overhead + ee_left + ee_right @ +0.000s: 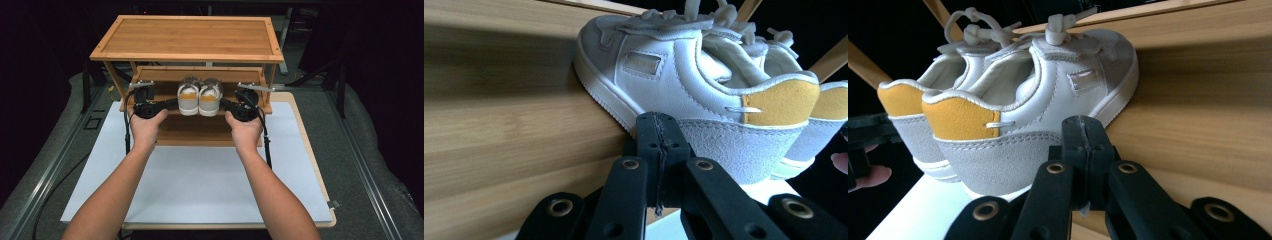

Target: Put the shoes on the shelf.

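Pair of shoes (199, 97): white, grey suede heel band, yellow heel tabs, laces knotted. Standing side by side on the middle shelf (165, 90) of a bamboo shoe rack (187, 37), heels over the shelf's front edge toward the person, toes pointing to the back. The two shoes touch or nearly touch along their inner sides.

Left gripper (172, 104): held in the person's left hand (146, 127), fingers clenched together with nothing between them. Seen in the left gripper view, the closed tips (658, 135) sit against the outer side of the left shoe (704, 90), at the sole line near the heel.

Right gripper (225, 104): held in the right hand (245, 131), fingers likewise clenched, empty. In the right gripper view the closed tips (1084, 137) press or rest at the outer side of the right shoe (1038, 100), low, just ahead of the grey heel band.

Both grippers flank the pair from opposite sides at shelf height. Rack stands at the far end of a white worktop (200, 185); top shelf bare.
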